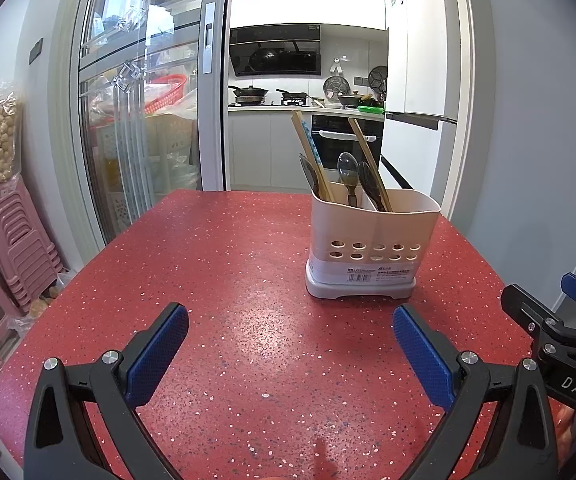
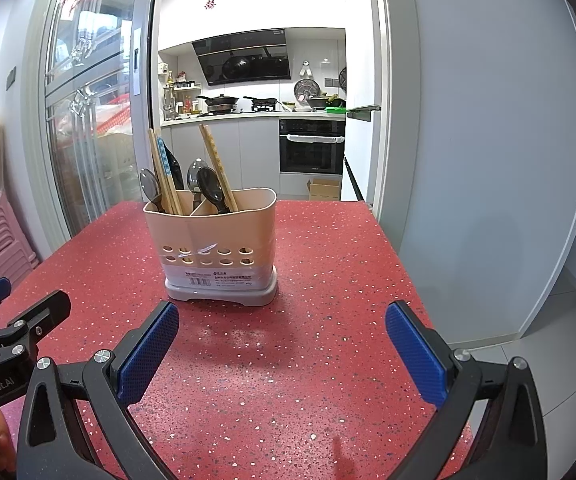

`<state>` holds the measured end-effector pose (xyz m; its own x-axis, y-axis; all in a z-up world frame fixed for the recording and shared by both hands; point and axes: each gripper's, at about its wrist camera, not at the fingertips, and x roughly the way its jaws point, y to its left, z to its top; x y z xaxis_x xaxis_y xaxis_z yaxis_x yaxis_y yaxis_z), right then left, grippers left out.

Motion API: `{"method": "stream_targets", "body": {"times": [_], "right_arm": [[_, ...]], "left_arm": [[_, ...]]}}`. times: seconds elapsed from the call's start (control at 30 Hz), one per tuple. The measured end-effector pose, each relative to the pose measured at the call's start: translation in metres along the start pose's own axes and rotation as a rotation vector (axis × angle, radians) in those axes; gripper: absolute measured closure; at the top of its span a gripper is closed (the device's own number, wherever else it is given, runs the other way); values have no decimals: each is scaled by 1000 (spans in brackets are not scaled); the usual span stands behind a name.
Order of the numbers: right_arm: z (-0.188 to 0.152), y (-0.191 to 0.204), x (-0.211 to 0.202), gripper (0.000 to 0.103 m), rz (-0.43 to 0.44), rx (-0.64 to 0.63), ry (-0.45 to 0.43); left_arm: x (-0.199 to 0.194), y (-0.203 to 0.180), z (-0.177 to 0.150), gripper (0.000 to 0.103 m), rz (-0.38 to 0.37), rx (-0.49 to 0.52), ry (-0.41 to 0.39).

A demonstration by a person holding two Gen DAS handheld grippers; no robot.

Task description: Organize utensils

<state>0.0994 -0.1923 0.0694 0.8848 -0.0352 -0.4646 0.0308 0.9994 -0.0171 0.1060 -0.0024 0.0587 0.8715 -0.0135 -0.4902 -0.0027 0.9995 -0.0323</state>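
Beige perforated plastic utensil caddy (image 1: 373, 240), right of centre: wooden chopsticks (image 1: 307, 152), dark spoons (image 1: 347, 170) all housed; red speckled table (image 1: 208, 280) bare; left gripper (image 1: 289, 354), right gripper (image 2: 282, 350) wide open, empty; task apparently complete

Glossy speckled table (image 1: 216, 264), plastic caddy (image 1: 371, 240)

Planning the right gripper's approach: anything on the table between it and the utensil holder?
Nothing: only bare red table between the open right gripper and the utensil holder, per the right wrist view.
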Motion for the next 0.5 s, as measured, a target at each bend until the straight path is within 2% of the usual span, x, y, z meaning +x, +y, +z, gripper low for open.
{"method": "stream_targets", "body": {"times": [0.5], "right_arm": [[1, 2, -2, 0, 2, -1, -2]], "left_arm": [[1, 1, 0, 0, 4, -9, 8]]}}
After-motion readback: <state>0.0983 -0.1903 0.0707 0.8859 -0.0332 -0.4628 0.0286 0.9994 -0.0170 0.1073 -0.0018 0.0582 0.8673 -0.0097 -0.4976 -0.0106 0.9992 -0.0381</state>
